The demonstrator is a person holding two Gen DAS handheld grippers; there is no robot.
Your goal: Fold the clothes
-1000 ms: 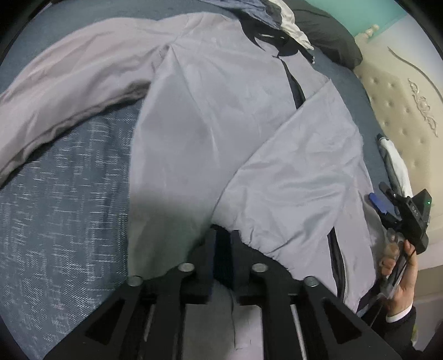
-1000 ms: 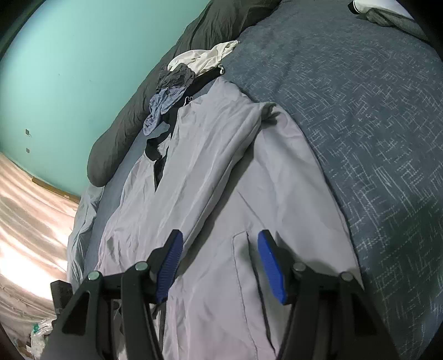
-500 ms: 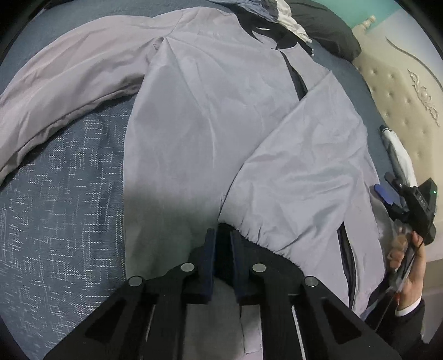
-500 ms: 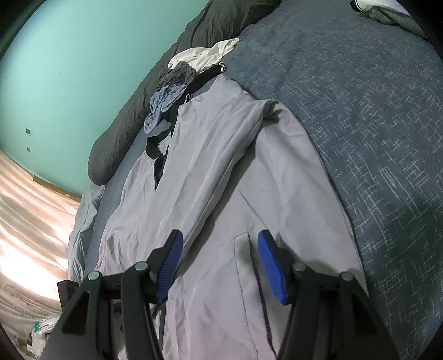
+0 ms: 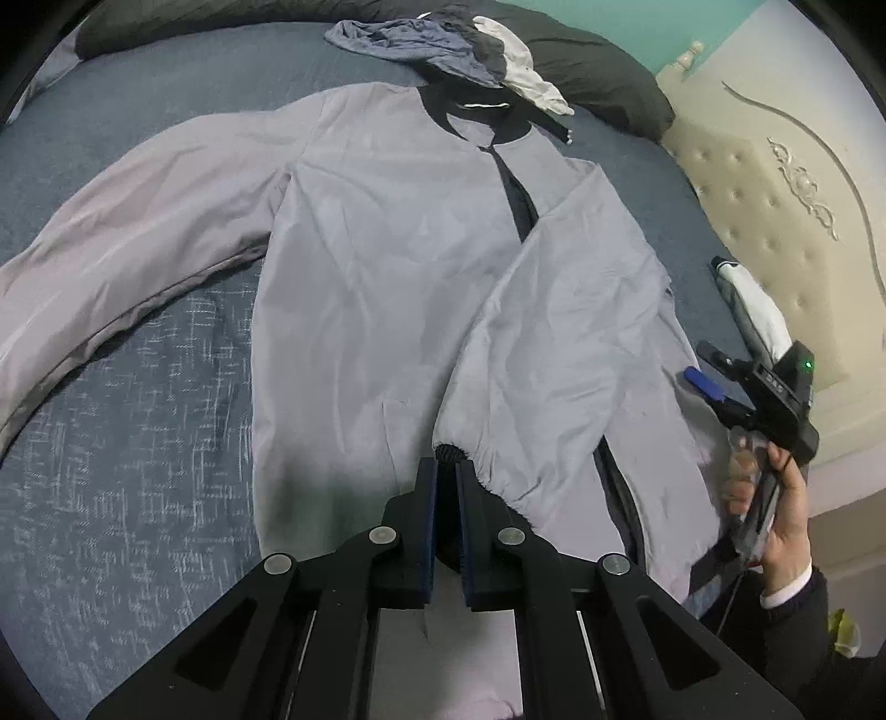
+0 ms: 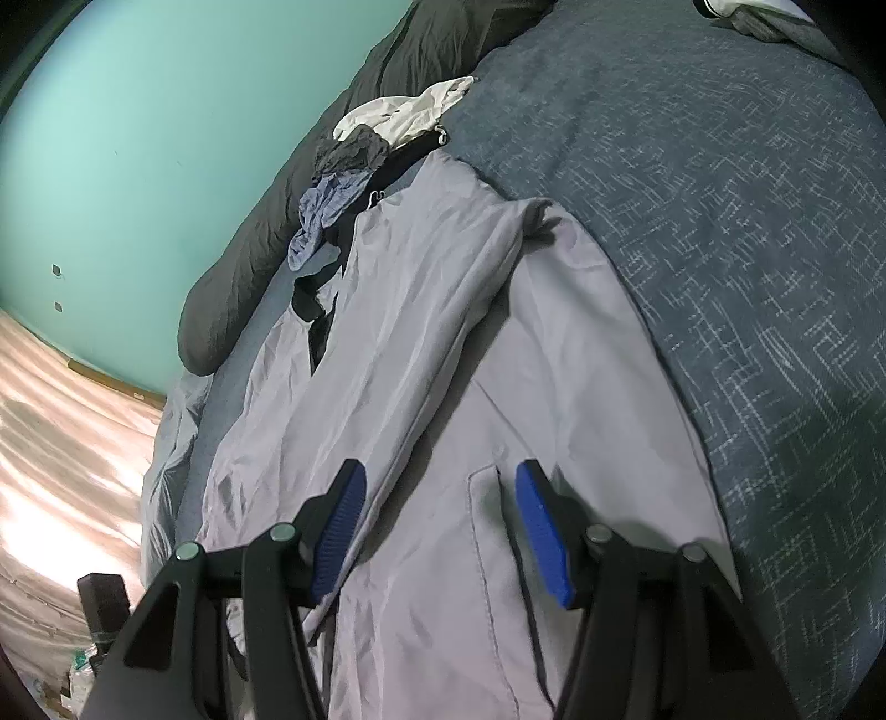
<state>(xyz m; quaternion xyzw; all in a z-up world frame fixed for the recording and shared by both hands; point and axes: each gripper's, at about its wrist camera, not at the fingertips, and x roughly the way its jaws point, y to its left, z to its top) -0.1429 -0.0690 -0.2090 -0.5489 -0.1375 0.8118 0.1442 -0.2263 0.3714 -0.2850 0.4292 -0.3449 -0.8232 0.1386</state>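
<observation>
My left claw is clenched on the dark cuff of the grey jacket spread on the bed; right claw hangs released over its slippery, light fabric

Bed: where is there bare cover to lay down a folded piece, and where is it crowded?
Bare blue bedspread lies below the spread-out sleeve, left of the grey jacket. A second wide bare stretch runs along the jacket's other side. Crowded: the clothes pile at the collar, beside the dark pillow, and the folded garment near the headboard.
</observation>
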